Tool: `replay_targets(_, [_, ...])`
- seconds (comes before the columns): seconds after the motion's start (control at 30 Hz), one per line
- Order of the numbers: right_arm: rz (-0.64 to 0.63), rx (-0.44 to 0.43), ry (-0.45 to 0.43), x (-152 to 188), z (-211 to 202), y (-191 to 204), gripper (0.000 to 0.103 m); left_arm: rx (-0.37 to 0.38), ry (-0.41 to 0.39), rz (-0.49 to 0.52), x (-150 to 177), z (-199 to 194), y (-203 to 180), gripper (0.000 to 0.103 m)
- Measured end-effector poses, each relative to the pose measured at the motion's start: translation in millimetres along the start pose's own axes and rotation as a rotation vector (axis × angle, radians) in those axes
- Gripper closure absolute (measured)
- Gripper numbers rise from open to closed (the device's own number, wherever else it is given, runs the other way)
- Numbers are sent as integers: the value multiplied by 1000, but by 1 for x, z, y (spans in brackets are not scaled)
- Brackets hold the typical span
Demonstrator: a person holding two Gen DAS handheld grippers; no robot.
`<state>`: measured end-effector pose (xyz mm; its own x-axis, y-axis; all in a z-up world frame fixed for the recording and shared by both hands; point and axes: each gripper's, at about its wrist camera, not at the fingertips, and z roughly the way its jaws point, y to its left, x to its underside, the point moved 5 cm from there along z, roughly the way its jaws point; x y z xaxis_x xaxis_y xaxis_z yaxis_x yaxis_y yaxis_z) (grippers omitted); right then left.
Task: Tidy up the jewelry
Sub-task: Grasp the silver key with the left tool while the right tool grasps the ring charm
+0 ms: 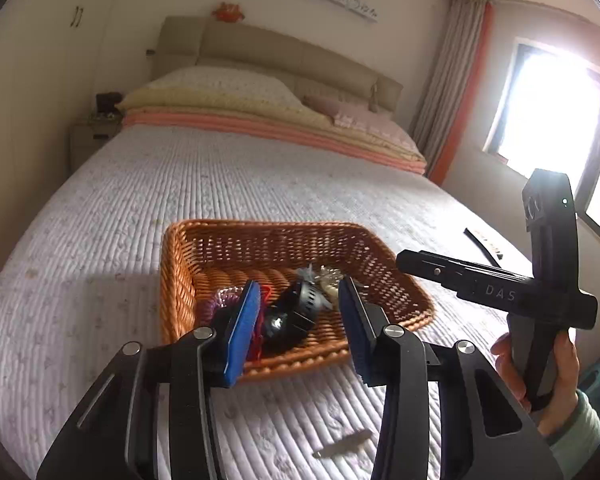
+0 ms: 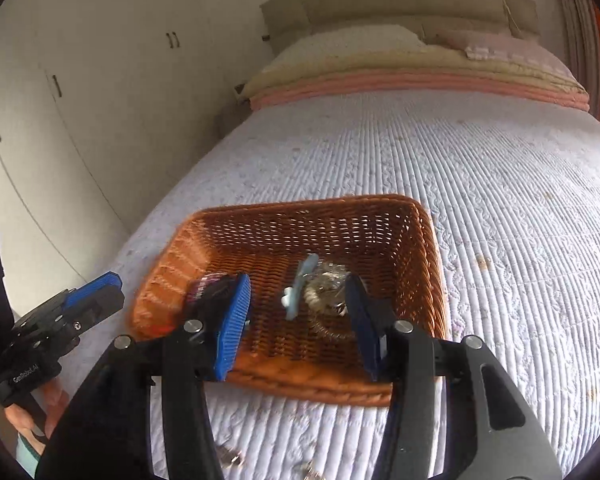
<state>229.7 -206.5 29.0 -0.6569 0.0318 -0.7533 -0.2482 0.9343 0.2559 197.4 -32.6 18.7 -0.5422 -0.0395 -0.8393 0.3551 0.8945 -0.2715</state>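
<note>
A brown wicker basket (image 1: pixel 260 240) lies on the bed and holds jewelry: a black watch (image 1: pixel 300 308), a purple beaded bracelet (image 1: pixel 220 300), a red cord and a clear beaded piece (image 1: pixel 328 276). My left gripper (image 1: pixel 300 308) is open and empty, over the basket's near edge. In the right wrist view the basket (image 2: pixel 432 272) holds a pale blue clip (image 2: pixel 300 284) and a clear bracelet (image 2: pixel 326 284). My right gripper (image 2: pixel 300 308) is open and empty above it. The right gripper's body (image 1: pixel 540 280) shows to the right in the left wrist view.
The white quilted bedspread (image 1: pixel 180 180) spreads all around the basket. A small metal hair clip (image 1: pixel 342 444) lies on it near me, and small metal pieces (image 2: pixel 232 458) lie at the near edge. A black strap (image 1: pixel 484 246) lies far right. Pillows and headboard are behind.
</note>
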Motion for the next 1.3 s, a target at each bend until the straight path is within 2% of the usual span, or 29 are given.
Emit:
replay_targets(0.13, [-26, -9, -38, 10, -39, 14, 57, 30, -30, 36, 6, -40, -17, 60])
replay_targets(0.3, [-67, -2, -55, 31, -77, 32, 57, 53, -41, 75, 21, -72, -33, 59])
replay_targets(0.47, [-110, 50, -63, 57, -95, 40, 57, 74, -29, 91, 44, -89, -40, 57])
replay_targets(0.6, [-115, 82, -32, 79, -90, 35, 57, 84, 5, 91, 65, -89, -40, 56])
replay_targets(0.73, [-90, 94, 15, 103, -75, 25, 58, 107, 75, 102, 87, -74, -36, 55])
replay_targets(0.83, [-86, 117, 55, 119, -57, 16, 66, 99, 154, 133, 104, -49, -31, 55])
replay_targets(1.0, [-57, 121, 107, 133, -33, 5, 67, 106, 280, 163, 125, -6, -21, 55])
replay_targets(1.2, [-13, 107, 141, 144, -14, -7, 67, 91, 380, 311, 132, 34, -32, 55])
replay_targets(1.3, [10, 96, 145, 147, -10, -12, 67, 69, 417, 351, 132, 55, -33, 55])
